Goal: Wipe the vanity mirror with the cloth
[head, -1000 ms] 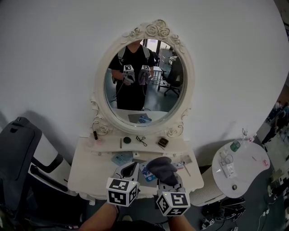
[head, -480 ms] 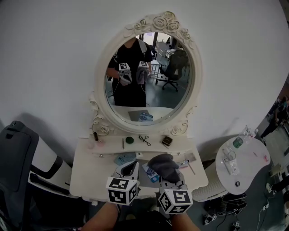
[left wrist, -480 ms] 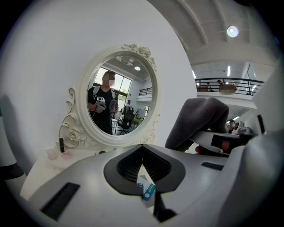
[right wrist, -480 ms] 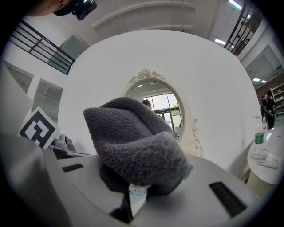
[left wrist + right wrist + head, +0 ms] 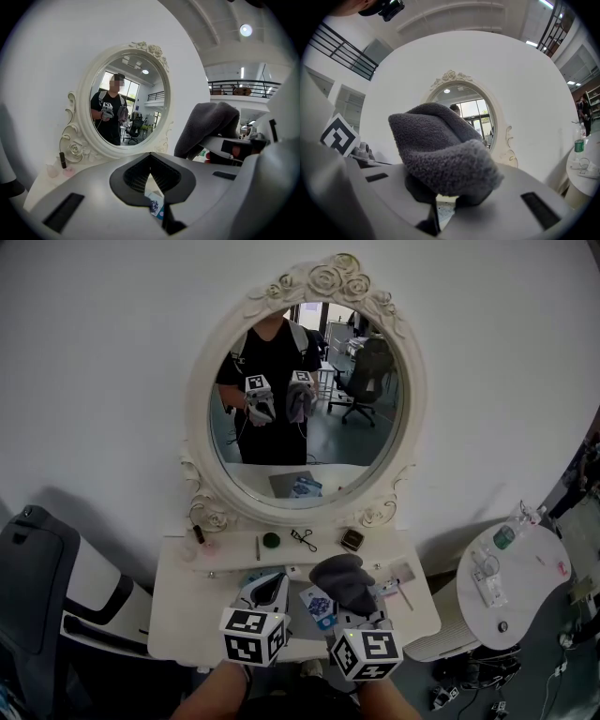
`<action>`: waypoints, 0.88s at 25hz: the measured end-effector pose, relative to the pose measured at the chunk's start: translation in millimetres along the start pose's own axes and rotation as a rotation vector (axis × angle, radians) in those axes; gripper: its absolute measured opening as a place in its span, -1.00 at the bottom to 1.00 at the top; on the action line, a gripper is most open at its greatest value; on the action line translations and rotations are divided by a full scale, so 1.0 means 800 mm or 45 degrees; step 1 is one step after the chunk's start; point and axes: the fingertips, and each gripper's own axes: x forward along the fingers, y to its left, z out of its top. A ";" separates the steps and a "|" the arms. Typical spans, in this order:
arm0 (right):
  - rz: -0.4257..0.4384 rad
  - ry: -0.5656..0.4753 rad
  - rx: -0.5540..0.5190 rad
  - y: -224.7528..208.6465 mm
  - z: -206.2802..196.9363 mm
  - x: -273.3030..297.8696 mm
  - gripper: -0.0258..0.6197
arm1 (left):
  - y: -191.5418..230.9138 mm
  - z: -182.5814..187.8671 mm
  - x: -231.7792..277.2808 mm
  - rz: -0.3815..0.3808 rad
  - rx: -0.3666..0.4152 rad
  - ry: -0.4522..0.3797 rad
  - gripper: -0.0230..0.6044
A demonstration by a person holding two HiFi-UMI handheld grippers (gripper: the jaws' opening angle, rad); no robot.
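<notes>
Well, in the head view the bits along the back of the white vanity surface (image 5: 183, 610) are too small for me to name; I can only make out a dark green round piece (image 5: 271, 541) and a little dark square box (image 5: 352, 539). The dark grey fleecy cloth (image 5: 339, 579) sits bunched over the end of the right tongs (image 5: 356, 610), so their tips are buried. It hangs above the front of the surface, well apart from the oval mirror in its white carved rose frame (image 5: 305, 399). The left tongs (image 5: 274, 579) taper to a point just beside it. The glass reflects a person holding both tongs.

In the left gripper view my own pads meet tip to tip, clenched on nothing. Through the slit lower down I see a scrap of a blue printed packet (image 5: 156, 207). Only this view gives me the cloth side-on: a tall rounded hump draped over the right tongs. The whole glass is clear beside it.

In the right gripper view the cloth fills the middle as a nubby, folded-over lump with the tongs clamped on it underneath. It blocks most of the glass. Only the rose crest and the right side of the frame show past it.
</notes>
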 end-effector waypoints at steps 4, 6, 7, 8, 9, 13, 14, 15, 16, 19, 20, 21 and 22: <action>-0.028 0.007 0.022 -0.026 0.007 0.028 -0.81 | 0.002 0.016 0.025 0.010 0.017 -0.009 -0.91; -0.039 0.014 0.031 -0.040 0.008 0.041 -0.81 | 0.005 0.023 0.038 0.022 0.017 -0.011 -0.91; -0.045 0.020 0.034 -0.047 0.008 0.048 -0.81 | 0.006 0.026 0.045 0.030 0.017 -0.010 -0.91; -0.052 0.027 0.039 -0.056 0.007 0.055 -0.81 | 0.007 0.028 0.052 0.037 0.019 -0.009 -0.91; -0.057 0.035 0.050 -0.065 0.007 0.062 -0.81 | 0.006 0.030 0.059 0.044 0.021 -0.008 -0.91; -0.058 0.045 0.116 -0.100 0.016 0.090 -0.81 | 0.006 0.039 0.087 0.081 0.023 -0.009 -0.91; -0.059 0.041 0.120 -0.109 0.021 0.098 -0.81 | 0.006 0.042 0.093 0.093 0.023 -0.011 -0.91; -0.062 0.037 0.122 -0.118 0.025 0.106 -0.81 | 0.006 0.046 0.100 0.104 0.022 -0.014 -0.91; -0.066 0.037 0.126 -0.128 0.029 0.115 -0.81 | 0.006 0.049 0.106 0.117 0.021 -0.018 -0.91; -0.080 0.050 0.151 -0.159 0.038 0.141 -0.81 | 0.006 0.055 0.123 0.161 0.016 -0.025 -0.91; -0.082 0.051 0.162 -0.168 0.041 0.151 -0.81 | 0.006 0.056 0.128 0.177 0.018 -0.025 -0.91; -0.081 0.051 0.177 -0.176 0.043 0.160 -0.81 | 0.006 0.058 0.133 0.193 0.021 -0.023 -0.91; -0.079 0.051 0.196 -0.183 0.046 0.169 -0.81 | 0.007 0.059 0.137 0.209 0.024 -0.020 -0.91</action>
